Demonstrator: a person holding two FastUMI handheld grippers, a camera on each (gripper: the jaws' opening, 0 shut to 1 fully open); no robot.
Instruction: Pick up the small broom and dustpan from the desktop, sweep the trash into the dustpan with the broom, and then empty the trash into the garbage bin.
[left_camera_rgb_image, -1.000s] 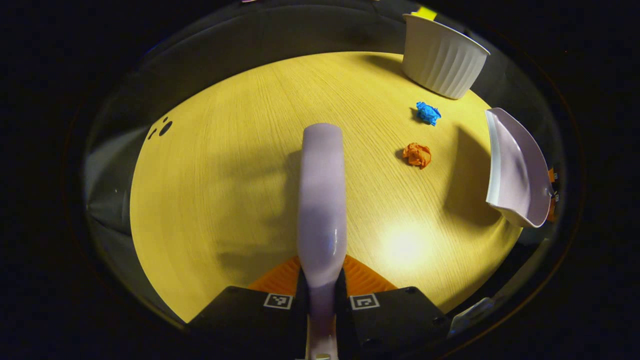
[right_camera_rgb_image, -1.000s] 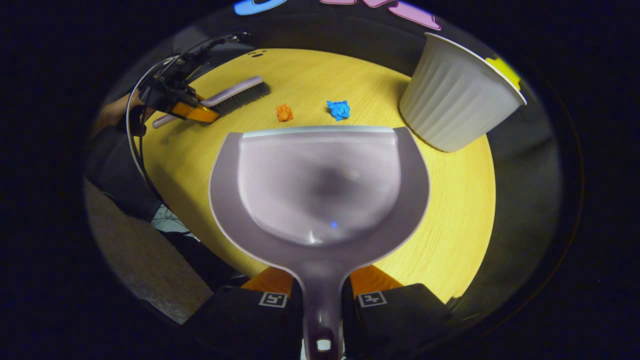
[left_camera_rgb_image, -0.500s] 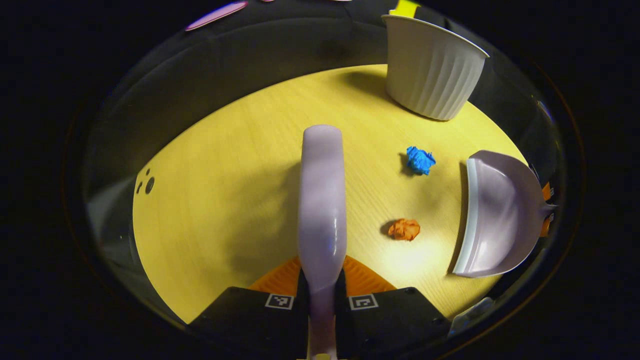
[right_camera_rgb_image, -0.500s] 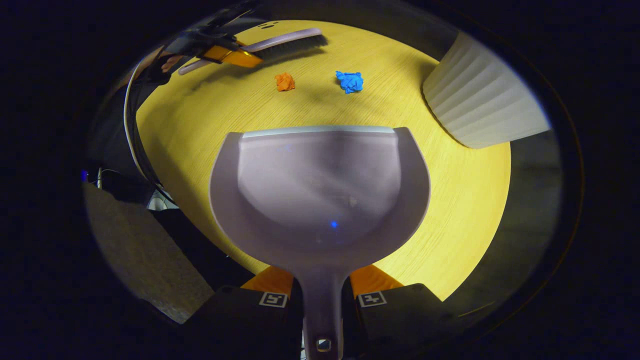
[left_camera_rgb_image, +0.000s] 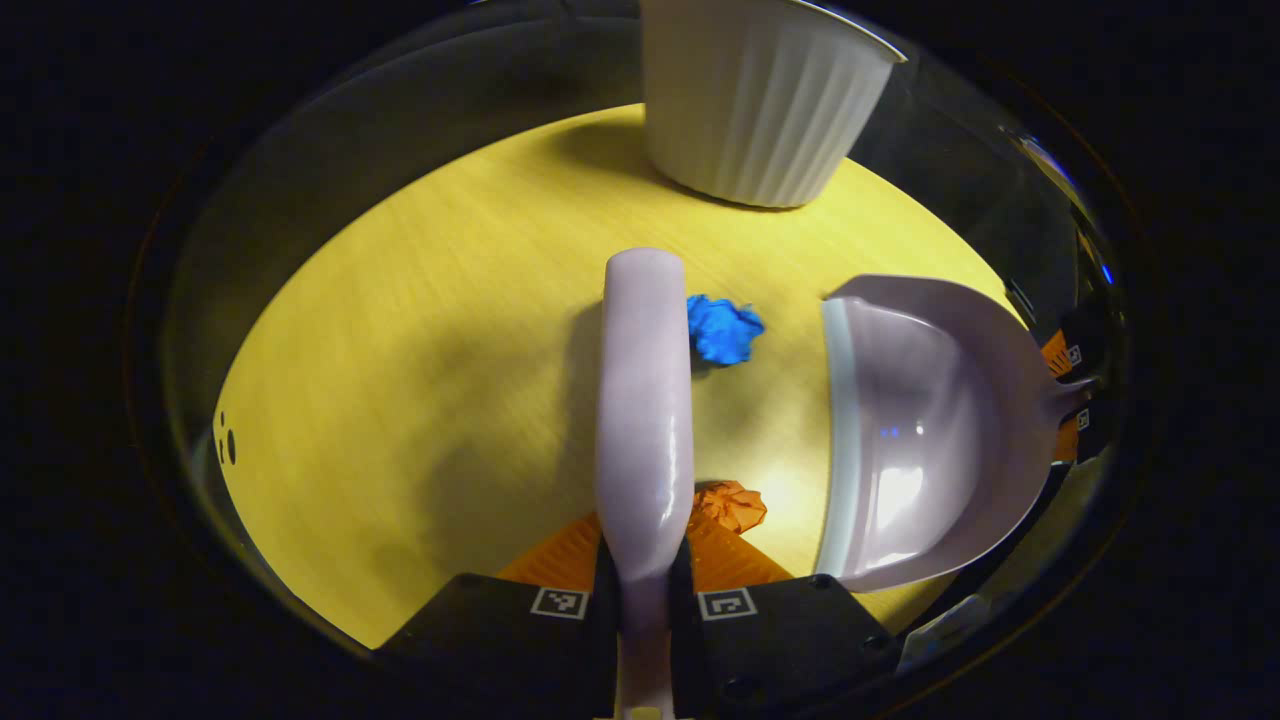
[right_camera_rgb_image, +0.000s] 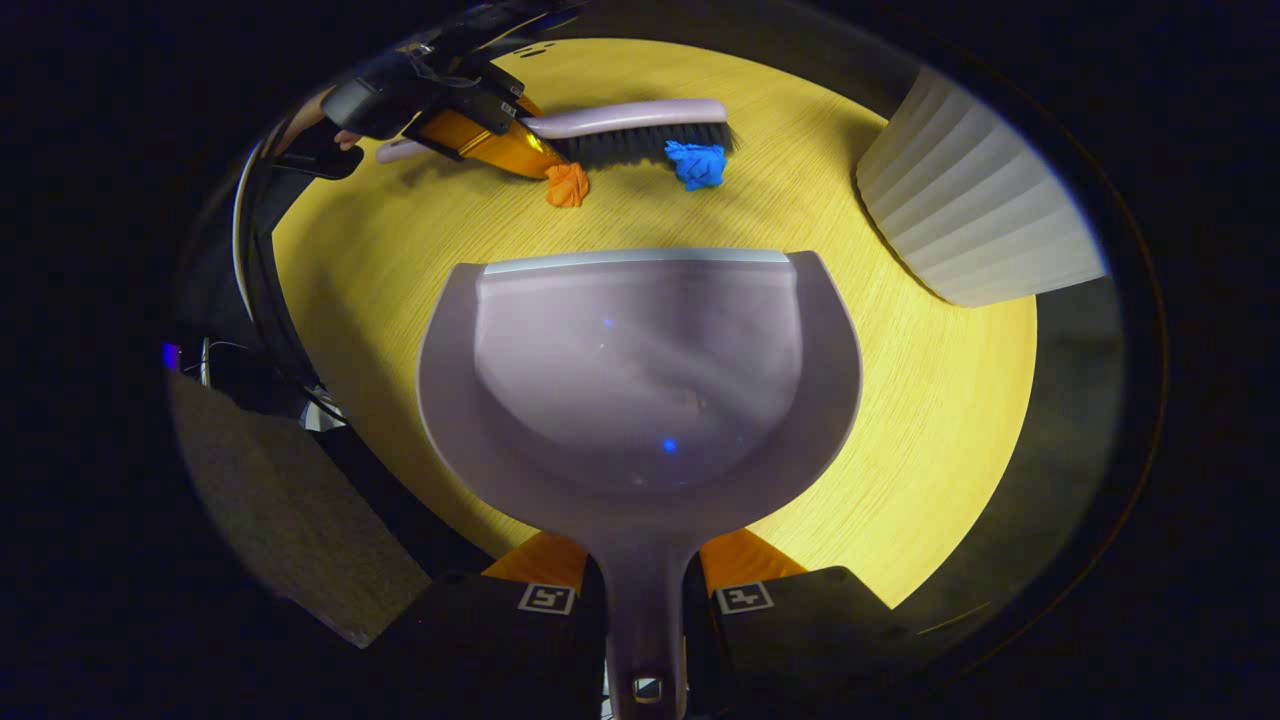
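Yellow wood desk (right_camera_rgb_image: 930, 480) under everything, and the dustpan is our landmark. Ribbed white bin (left_camera_rgb_image: 750, 110) stands well beyond the dustpan (left_camera_rgb_image: 930, 430), upright on the desk's far side. The dustpan lies low with its lip toward the trash, handle clamped in the right gripper (right_camera_rgb_image: 645, 610). Facing that lip, the broom (right_camera_rgb_image: 630, 130) is pinched by its handle in the left gripper (left_camera_rgb_image: 645, 600), bristles down behind the scraps. Blue wad (right_camera_rgb_image: 697, 163) sits touching the bristles, apart from the lip; orange wad (right_camera_rgb_image: 567, 186) lies beside it, near the broom's neck. So we're at the sweep itself. Next, I'd say, a pull straight toward the lip, catching both wads. The right gripper view gives the bristles and a hand behind the broom; the left gripper view gives the dustpan's side profile, though whether its lip touches the desk is hard to call.
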